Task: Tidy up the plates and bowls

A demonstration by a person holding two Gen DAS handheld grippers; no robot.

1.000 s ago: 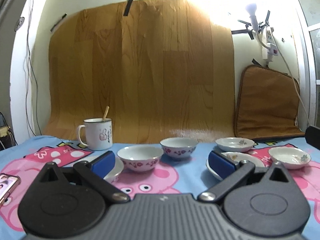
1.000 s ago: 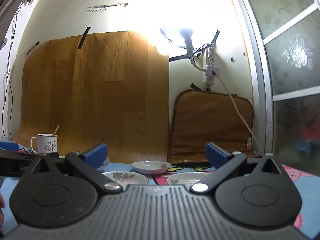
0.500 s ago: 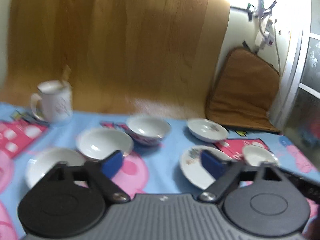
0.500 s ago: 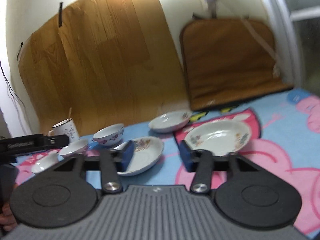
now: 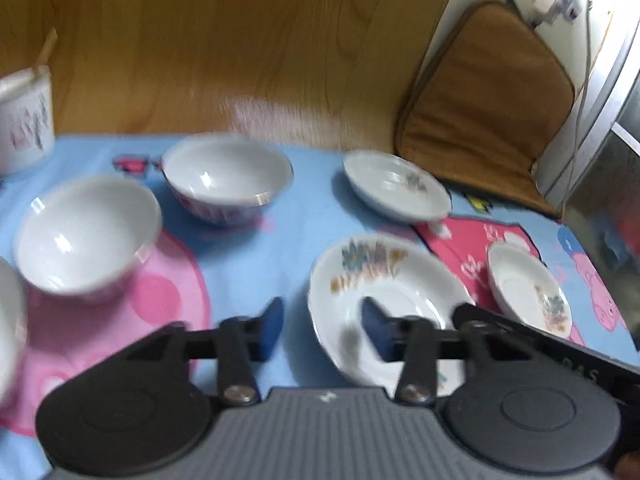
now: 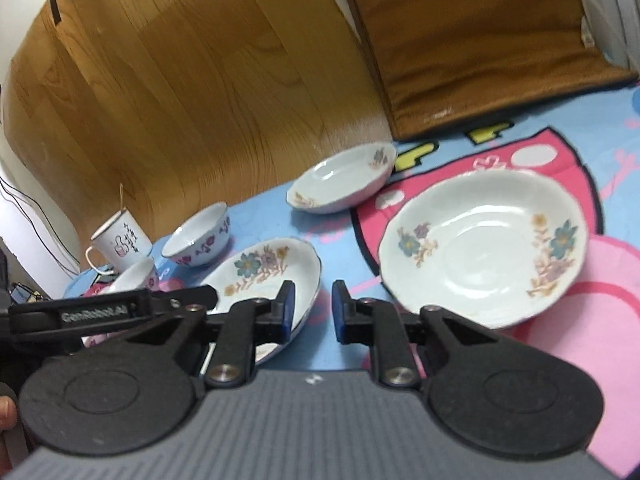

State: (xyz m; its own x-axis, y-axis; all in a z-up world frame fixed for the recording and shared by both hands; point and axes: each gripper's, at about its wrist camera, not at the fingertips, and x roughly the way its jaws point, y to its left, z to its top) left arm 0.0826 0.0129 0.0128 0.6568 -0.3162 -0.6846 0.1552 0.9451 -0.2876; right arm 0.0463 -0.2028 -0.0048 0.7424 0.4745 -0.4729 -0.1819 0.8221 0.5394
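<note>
- Plates and bowls are all spread on the blue and pink cartoon cloth (image 5: 280,268). None sits inside another, and all stand mouth up.
- Behind them I see a wood-pattern sheet (image 5: 240,40) and a brown cushion (image 5: 480,92). The right camera cuts the cushion off at the top.
- Only the right camera shows the rightmost plate (image 6: 484,248) whole, with its flower sprays. In the left camera it is small and partly behind a black arm of the other gripper.
- The middle plate (image 5: 384,304) lies under my left gripper (image 5: 322,330). Its jaws are closing with the near rim of this plate between the blue pads, but the pads are not yet on it. The picture is blurred here.
- My right gripper (image 6: 314,312) is clenched to a narrow slit and grasps nothing. Only cloth shows in the slit, between the middle plate and the rightmost one.
- The far plate (image 5: 396,184) stands near the cushion, apart from the others.
- The left camera looks down into the far bowl (image 5: 228,176) and the near bowl (image 5: 86,232). The right camera shows the far one from outside, with its purple pattern, and the near one half hidden by the left gripper's arm.
- One more white dish (image 5: 8,320) is cut by the left edge, so I cannot tell if it is a plate or a bowl.
- The mug (image 6: 120,240), with a stick in it, is clear only in the right view.
</note>
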